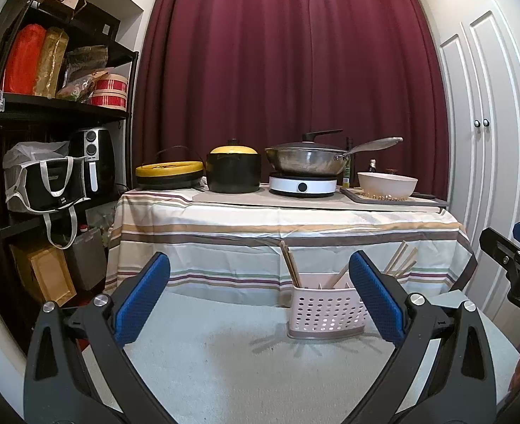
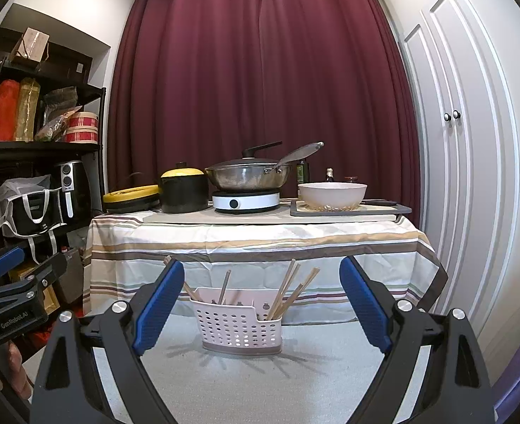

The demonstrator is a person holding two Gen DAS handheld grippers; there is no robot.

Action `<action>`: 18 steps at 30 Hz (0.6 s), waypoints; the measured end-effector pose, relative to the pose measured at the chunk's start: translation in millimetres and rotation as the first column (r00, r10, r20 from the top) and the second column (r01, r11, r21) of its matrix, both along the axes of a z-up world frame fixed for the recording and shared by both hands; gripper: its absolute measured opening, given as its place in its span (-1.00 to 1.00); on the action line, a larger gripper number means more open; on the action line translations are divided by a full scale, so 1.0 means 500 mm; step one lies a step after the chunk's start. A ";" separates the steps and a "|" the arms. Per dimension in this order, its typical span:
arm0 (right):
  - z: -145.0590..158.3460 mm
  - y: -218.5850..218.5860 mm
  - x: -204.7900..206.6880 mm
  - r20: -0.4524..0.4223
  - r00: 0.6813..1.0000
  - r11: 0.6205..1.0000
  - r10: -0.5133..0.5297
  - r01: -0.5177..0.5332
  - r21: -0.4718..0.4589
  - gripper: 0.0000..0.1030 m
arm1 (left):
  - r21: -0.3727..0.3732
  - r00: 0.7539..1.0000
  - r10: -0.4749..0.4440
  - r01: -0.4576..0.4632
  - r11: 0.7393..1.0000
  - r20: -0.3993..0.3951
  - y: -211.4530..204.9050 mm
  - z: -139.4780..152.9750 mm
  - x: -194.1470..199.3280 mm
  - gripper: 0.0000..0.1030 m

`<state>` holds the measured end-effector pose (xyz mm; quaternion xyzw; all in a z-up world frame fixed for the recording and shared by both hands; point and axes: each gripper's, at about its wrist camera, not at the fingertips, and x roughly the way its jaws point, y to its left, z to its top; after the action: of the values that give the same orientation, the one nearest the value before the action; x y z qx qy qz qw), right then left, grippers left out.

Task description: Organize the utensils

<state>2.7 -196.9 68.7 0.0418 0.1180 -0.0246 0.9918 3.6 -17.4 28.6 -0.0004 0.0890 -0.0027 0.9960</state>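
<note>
Your left claw [image 1: 260, 296] is released, its blue pads spread wide with nothing between them, and your right claw [image 2: 261, 304] is spread just as wide and equally empty. The pink perforated utensil basket [image 2: 238, 325] stands upright on the pale grey table [image 2: 260, 381] straight ahead of both claws, well apart from the fingertips and touched by neither. From the right wrist view the basket sits almost centred in the gap, a little toward the left pad; from the left wrist view it lies off toward the right pad [image 1: 376, 300], which covers its right edge. The wooden chopsticks [image 2: 288, 293] lean out of the basket in loose bunches, some at its left end, more fanned from the right compartment, tips up and tilted. Behind the basket hangs a striped tablecloth [image 2: 260, 243] over a second table, which carries a yellow-lidded black pot [image 2: 184, 190], a wok [image 2: 249, 176] on a white induction cooker [image 2: 245, 203], and a white bowl [image 2: 332, 194] on a tray. At the edge of each view you can see your other claw, held beside and slightly ahead.
</note>
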 end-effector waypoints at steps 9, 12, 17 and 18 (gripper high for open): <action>0.000 0.002 0.001 -0.001 1.000 1.000 -0.002 0.002 0.000 0.69 | -0.010 1.000 0.000 0.000 1.000 0.000 0.000 -0.001 0.001 0.92; -0.001 0.001 0.002 -0.003 1.000 1.000 -0.002 0.002 -0.001 0.69 | -0.011 1.000 -0.002 0.002 1.000 -0.001 -0.002 -0.003 0.002 0.92; -0.003 0.001 0.001 -0.005 1.000 1.000 -0.002 0.002 -0.002 0.69 | -0.014 1.000 -0.004 0.004 1.000 -0.003 0.000 -0.004 0.002 0.92; -0.004 0.000 0.001 -0.005 1.000 1.000 -0.002 0.002 -0.002 0.69 | -0.015 1.000 -0.004 0.004 1.000 -0.003 0.000 -0.004 0.002 0.92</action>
<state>3.0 -196.8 66.9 0.0408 0.1205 -0.0259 0.9915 4.8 -17.3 26.6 -0.0074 0.0905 -0.0054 0.9959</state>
